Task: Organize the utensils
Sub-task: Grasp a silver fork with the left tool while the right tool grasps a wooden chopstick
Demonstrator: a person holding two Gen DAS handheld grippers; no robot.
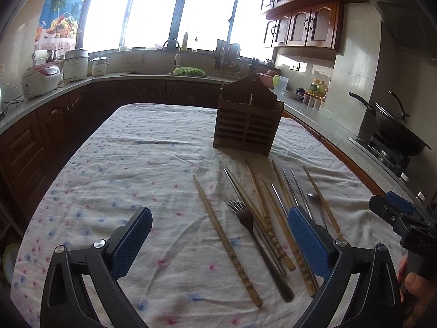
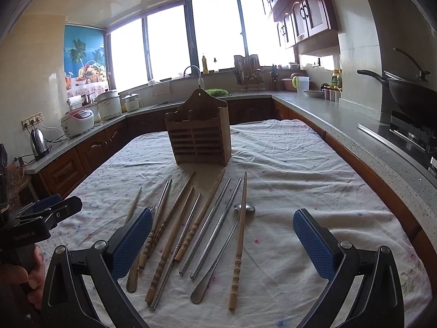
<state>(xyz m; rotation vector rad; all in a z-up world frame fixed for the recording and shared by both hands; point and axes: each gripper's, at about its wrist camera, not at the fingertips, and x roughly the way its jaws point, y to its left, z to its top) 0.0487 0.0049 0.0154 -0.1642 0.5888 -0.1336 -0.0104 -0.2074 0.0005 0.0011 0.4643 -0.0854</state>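
Sprawling all round is a kitchen: dark wooden cabinets (image 1: 308,26), a grey counter (image 2: 322,109) running under big bright windows (image 1: 155,11), and a black wok (image 2: 409,98) sitting on the stove at the right. A red-and-white rice cooker (image 1: 41,79) and a kettle (image 2: 38,140) stand on the left stretch.

Centre stage, the desk (image 1: 114,169), draped in a crumpled white cloth speckled with little flowers. Upright on it near the far end is the wooden utensil holder (image 2: 199,134), slatted front, two compartments; what lies inside cannot be made out from here.

Now the count, laid out in a fan on the cloth just in front of the holder. Wooden chopsticks (image 2: 239,243): about six, though some overlap. Metal chopsticks (image 2: 215,227): four or so. One spoon (image 2: 244,208), bowl toward the holder, beside the rightmost wooden stick. One fork (image 1: 241,213), tines toward the holder, crossing the wooden sticks at the left of the fan.

And the tools: left gripper (image 1: 220,242) hovers over the left side of the fan, jaws spread wide with nothing between them. Right gripper (image 2: 222,242) hangs above the right side, jaws equally wide apart, nothing held.
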